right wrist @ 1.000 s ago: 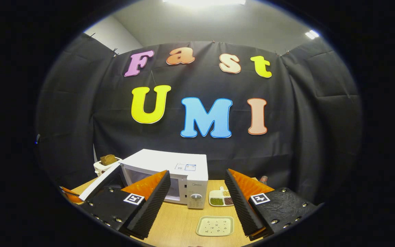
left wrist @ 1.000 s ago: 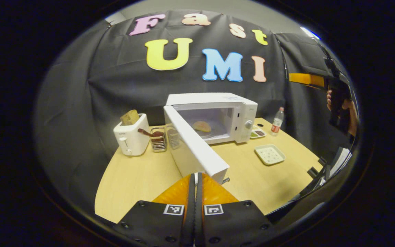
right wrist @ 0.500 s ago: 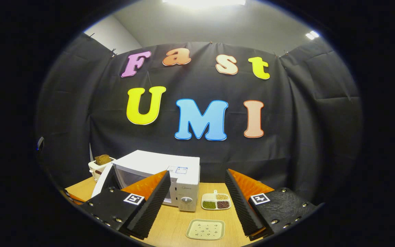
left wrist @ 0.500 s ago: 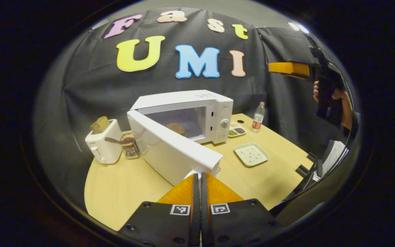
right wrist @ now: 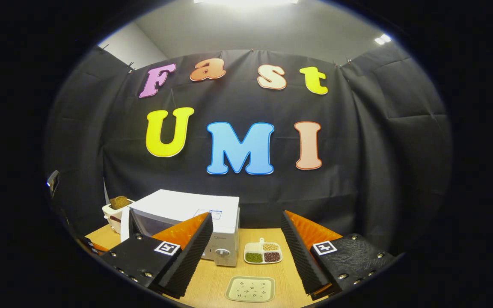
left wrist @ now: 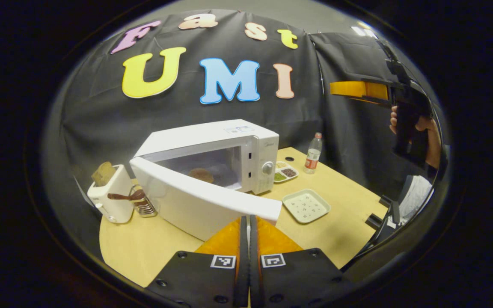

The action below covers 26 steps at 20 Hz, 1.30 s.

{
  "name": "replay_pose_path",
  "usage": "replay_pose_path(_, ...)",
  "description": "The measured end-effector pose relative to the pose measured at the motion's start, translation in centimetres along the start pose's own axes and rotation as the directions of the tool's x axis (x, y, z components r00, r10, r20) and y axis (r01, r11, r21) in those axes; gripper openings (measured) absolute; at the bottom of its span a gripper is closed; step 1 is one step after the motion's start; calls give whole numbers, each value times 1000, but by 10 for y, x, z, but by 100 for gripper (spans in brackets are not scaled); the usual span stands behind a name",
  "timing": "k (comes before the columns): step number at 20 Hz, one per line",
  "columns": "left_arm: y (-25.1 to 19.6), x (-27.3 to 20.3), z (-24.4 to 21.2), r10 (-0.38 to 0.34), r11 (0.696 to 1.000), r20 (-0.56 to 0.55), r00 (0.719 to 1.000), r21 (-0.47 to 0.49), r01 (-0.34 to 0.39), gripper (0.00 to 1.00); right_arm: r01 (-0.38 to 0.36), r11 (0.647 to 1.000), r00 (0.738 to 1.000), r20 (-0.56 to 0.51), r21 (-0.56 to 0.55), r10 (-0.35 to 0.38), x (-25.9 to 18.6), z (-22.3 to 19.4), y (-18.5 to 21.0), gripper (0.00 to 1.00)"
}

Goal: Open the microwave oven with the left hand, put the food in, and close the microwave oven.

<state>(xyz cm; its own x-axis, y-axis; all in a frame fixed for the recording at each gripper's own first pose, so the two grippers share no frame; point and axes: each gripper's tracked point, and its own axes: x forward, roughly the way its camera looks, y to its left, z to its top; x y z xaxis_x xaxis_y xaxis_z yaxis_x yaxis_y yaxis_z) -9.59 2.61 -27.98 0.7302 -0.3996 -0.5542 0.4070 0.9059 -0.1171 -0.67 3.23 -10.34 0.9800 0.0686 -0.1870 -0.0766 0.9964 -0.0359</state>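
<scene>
The white microwave stands on the wooden table, its door swung about halfway out. A round bun lies inside the cavity. My left gripper is shut, empty, with its tips against the door's outer face near the free edge. In the same view my right gripper hangs high at the right, held by a hand, well away from the oven. In the right gripper view the right gripper is open and empty above the table, with the microwave behind its left finger.
A toaster with a slice of bread and a small wire rack stand left of the oven. To its right are a divided dish of beans, a water bottle and a square plate.
The microwave door has swung further toward the oven with my shut left gripper behind it. The right gripper stays raised and open, its view drifting slightly right.
</scene>
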Motion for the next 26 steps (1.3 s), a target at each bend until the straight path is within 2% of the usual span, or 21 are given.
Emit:
replay_pose_path(13,-17,80,31,-59,997,21,998,-43,59,7,75,997,997,-31,-10,-75,7,-9,-38,97)
replay_pose_path(17,-20,98,39,-74,995,30,997,-67,76,11,98,995,994,-37,-8,-99,1,-5,-52,97)
replay_pose_path(21,-22,114,48,-78,993,38,996,-87,81,9,125,992,991,-42,-3,-125,1,-7,-67,97)
replay_pose_path(22,-22,118,49,-76,993,39,996,-90,80,3,130,991,991,-43,0,-130,0,-8,-71,97)
replay_pose_path(23,-22,122,52,-77,992,38,996,-93,80,9,135,991,990,-44,4,-135,-1,-7,-75,97)
replay_pose_path(26,-20,131,59,-75,991,42,996,-106,79,9,146,989,988,-48,9,-145,0,-8,-82,97)
